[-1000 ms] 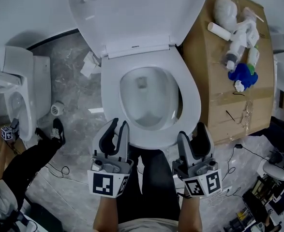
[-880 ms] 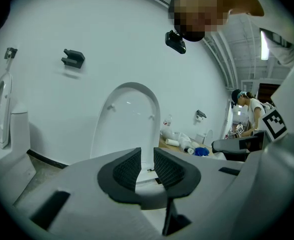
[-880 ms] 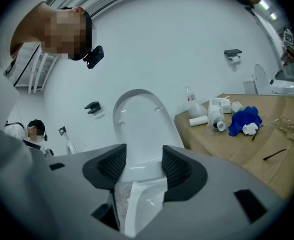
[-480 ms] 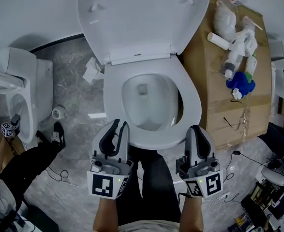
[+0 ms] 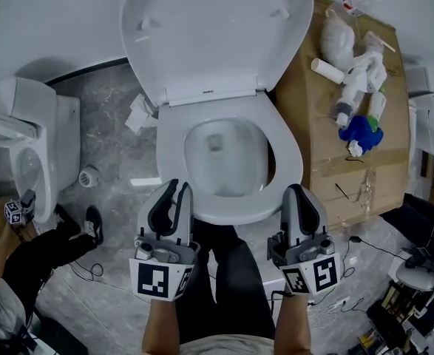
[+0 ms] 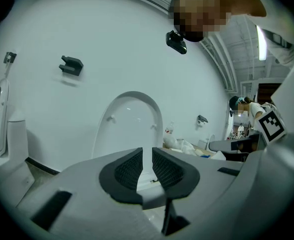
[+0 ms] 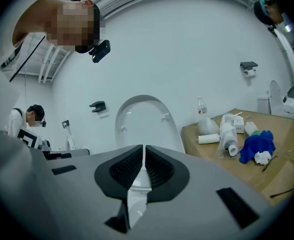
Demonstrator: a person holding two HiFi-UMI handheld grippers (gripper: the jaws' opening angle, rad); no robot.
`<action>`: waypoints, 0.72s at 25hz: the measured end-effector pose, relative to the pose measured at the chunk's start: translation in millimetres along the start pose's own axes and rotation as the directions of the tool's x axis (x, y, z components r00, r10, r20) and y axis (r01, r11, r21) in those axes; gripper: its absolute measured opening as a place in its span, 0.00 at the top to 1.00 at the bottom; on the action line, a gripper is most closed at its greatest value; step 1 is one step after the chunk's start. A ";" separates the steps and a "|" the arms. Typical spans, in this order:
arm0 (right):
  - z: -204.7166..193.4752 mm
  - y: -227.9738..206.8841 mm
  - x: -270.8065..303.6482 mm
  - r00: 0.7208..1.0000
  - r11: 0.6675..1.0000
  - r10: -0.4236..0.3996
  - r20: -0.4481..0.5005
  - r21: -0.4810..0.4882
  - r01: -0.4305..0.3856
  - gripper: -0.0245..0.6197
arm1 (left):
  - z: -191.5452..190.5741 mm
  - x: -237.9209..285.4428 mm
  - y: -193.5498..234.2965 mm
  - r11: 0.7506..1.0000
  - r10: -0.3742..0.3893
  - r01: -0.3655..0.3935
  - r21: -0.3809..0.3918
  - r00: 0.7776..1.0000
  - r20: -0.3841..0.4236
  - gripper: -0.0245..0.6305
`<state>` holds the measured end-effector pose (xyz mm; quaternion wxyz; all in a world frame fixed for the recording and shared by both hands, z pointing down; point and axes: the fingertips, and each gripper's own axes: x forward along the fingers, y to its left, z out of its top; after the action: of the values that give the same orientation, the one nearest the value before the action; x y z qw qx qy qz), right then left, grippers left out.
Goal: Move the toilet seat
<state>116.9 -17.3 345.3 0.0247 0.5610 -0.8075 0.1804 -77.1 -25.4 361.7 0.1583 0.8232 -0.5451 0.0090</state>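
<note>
Grey marbled floor (image 5: pixel 109 117) surrounds a white toilet whose toilet seat (image 5: pixel 287 154) lies flat on the bowl, its lid (image 5: pixel 217 35) raised behind it. The left claw (image 5: pixel 180 188) is at the seat's front left rim, its jaws a narrow slit apart with nothing between them. The right claw (image 5: pixel 300 191) is at the seat's front right. Its jaws were spread a second ago, have just been closing, and now press together on nothing. Each claw's cube bears black-and-white square markers.
</note>
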 end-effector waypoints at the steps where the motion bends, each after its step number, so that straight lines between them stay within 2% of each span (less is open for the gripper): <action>1: 1.7 -0.1 1.8 1.000 1.000 0.002 -0.001 -0.002 -0.002 0.92 | 1.5 1.1 0.4 1.000 0.000 0.000 0.003 1.000 0.001 0.86; 5: 10.2 0.5 9.7 1.000 1.000 0.012 -0.002 -0.006 -0.012 0.92 | 8.6 6.0 3.4 1.000 0.008 -0.008 0.014 1.000 0.006 0.92; 18: 36.9 1.1 36.1 0.999 0.999 0.032 0.016 -0.023 -0.031 0.92 | 32.6 24.6 16.8 0.999 0.036 -0.036 0.010 0.999 0.030 0.95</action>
<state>108.6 -61.2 319.3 0.0218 0.5493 -0.8185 0.1669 -87.4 -62.2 339.5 0.1456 0.8142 -0.5620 0.0023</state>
